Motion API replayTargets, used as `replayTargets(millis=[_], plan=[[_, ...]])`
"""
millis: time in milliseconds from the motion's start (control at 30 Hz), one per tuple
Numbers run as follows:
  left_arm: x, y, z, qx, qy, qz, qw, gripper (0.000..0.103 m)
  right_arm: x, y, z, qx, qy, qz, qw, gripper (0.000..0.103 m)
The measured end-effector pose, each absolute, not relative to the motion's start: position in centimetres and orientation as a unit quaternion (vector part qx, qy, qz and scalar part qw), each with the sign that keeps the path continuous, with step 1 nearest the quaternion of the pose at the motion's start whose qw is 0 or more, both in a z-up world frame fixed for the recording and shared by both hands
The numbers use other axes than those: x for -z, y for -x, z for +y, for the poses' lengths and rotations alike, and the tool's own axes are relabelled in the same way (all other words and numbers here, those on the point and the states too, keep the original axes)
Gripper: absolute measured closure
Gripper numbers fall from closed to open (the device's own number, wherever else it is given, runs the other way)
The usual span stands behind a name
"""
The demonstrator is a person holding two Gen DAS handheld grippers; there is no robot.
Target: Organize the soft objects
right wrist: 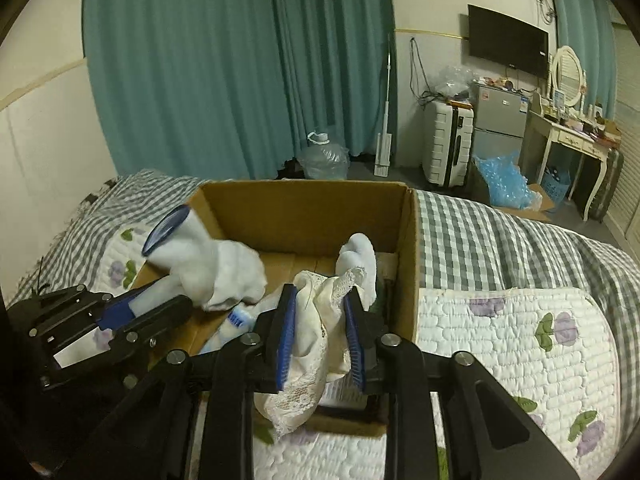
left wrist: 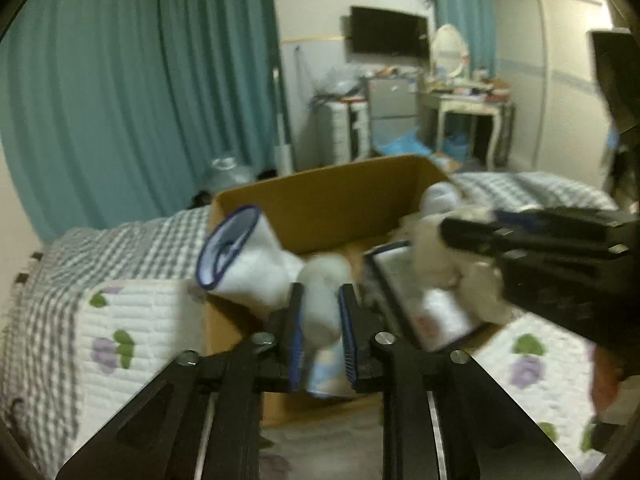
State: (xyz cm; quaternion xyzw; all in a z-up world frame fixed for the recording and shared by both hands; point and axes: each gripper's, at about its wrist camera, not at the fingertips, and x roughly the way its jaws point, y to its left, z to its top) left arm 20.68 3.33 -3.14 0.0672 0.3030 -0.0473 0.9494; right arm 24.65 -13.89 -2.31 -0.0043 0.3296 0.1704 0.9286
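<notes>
While the left gripper (left wrist: 323,320) is clenched on a white sock (left wrist: 256,264) and the right gripper (right wrist: 320,320) on lace cloth (right wrist: 316,344) at frame centre, limp, light handling is expected; bunched folds are best pinched.

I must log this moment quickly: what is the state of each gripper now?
Left gripper: closed on a white sock.
Right gripper: closed on a cream lace cloth.

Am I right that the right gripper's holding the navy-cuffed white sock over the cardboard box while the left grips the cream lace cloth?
It's reversed: the right wrist view shows the right gripper shut on the cream lace cloth, the left gripper on the navy-cuffed white sock, both over the cardboard box.
</notes>
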Motion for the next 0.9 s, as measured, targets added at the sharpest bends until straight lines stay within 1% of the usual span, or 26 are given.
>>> replayTargets(millis=[33,67,100,133,233,300,433,533,567,633,667,733,800,900], plan=[[3.2,-20.8,3.6,0.043,-0.061,0.300,0.951,0.060,2.2,-24.7,-14.1,-0.170,0.000,0.327,0.930,0.062],[3.2,-20.8,3.9,0.039,-0.054,0.297,0.952,0.040,2.2,-24.8,-14.2,-0.169,-0.004,0.325,0.931,0.052],[3.1,-20.7,4.2,0.035,-0.046,0.293,0.955,0.034,2.0,-24.8,-14.3,-0.168,-0.006,0.322,0.932,0.048],[2.8,-20.4,4.4,0.034,-0.038,0.285,0.957,0.032,1.7,-24.8,-14.5,-0.166,-0.009,0.317,0.934,0.048],[1.4,-19.7,4.6,0.031,-0.031,0.276,0.960,0.032,0.5,-24.3,-15.1,-0.161,-0.015,0.307,0.938,0.043],[0.0,-18.8,4.6,0.030,-0.030,0.264,0.964,0.032,-0.8,-23.5,-15.5,-0.155,-0.019,0.296,0.942,0.036],[-4.3,-16.1,4.6,0.025,-0.035,0.230,0.972,0.032,-5.1,-21.0,-16.4,-0.138,-0.014,0.267,0.954,0.034],[-8.6,-12.5,4.8,0.022,-0.037,0.185,0.982,0.032,-9.5,-17.8,-16.9,-0.122,-0.006,0.230,0.965,0.028],[-9.9,-11.3,4.9,0.022,-0.036,0.170,0.984,0.028,-11.1,-16.4,-17.1,-0.120,-0.004,0.218,0.969,0.026],[-12.9,-8.1,5.2,0.022,-0.033,0.134,0.990,0.019,-14.0,-13.9,-17.2,-0.115,-0.001,0.200,0.973,0.017],[-14.1,-6.7,5.4,0.022,-0.030,0.116,0.993,0.018,-15.5,-12.5,-17.2,-0.107,0.006,0.201,0.974,0.011],[-16.4,-3.5,5.9,0.021,-0.023,0.082,0.996,0.016,-18.0,-9.7,-17.0,-0.104,0.019,0.195,0.975,0.008],[-18.0,-0.9,6.3,0.023,-0.019,0.060,0.998,0.016,-20.1,-6.7,-16.9,-0.100,0.027,0.183,0.978,0.000],[-19.2,2.4,7.2,0.020,-0.020,0.038,0.999,0.015,-22.4,-2.0,-17.0,-0.100,0.020,0.146,0.984,0.000]])
